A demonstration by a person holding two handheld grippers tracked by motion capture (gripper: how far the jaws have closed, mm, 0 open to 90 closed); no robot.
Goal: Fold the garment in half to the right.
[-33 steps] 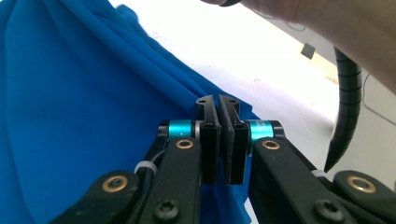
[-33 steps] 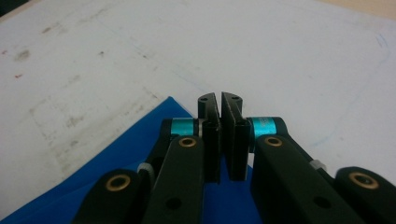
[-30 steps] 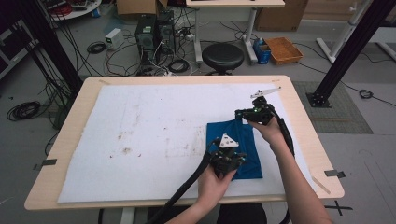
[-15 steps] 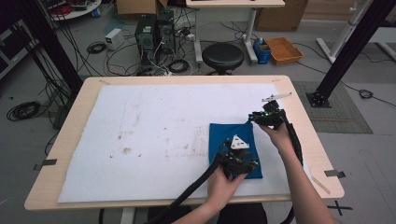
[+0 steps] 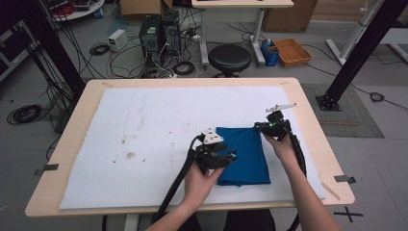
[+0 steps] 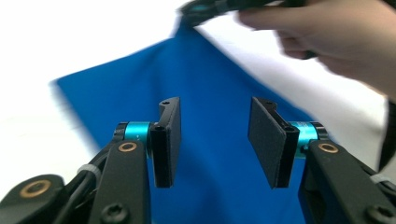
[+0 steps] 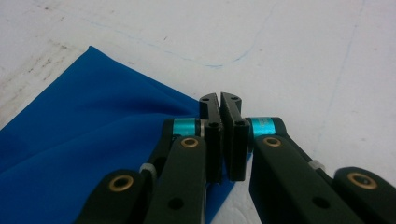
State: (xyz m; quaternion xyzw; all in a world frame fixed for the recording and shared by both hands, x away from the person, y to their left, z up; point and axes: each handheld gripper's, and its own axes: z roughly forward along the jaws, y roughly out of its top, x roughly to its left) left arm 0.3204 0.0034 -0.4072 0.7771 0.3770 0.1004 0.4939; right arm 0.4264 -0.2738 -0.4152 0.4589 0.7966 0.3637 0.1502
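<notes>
A folded blue cloth (image 5: 243, 155) lies on the white mat (image 5: 144, 130) covering the worktop. The left gripper (image 5: 215, 155) has just been opening, jaws apart over the cloth's near-left edge. The right gripper (image 5: 270, 126) has just closed, pinching the cloth's far-right corner.

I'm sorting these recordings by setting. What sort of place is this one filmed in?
Most likely a lab or workshop, not a home: black computer towers with loose tangled cables sit on the grey floor, a round black stool stands behind the light wooden table, and black metal frame posts stand around it.
</notes>
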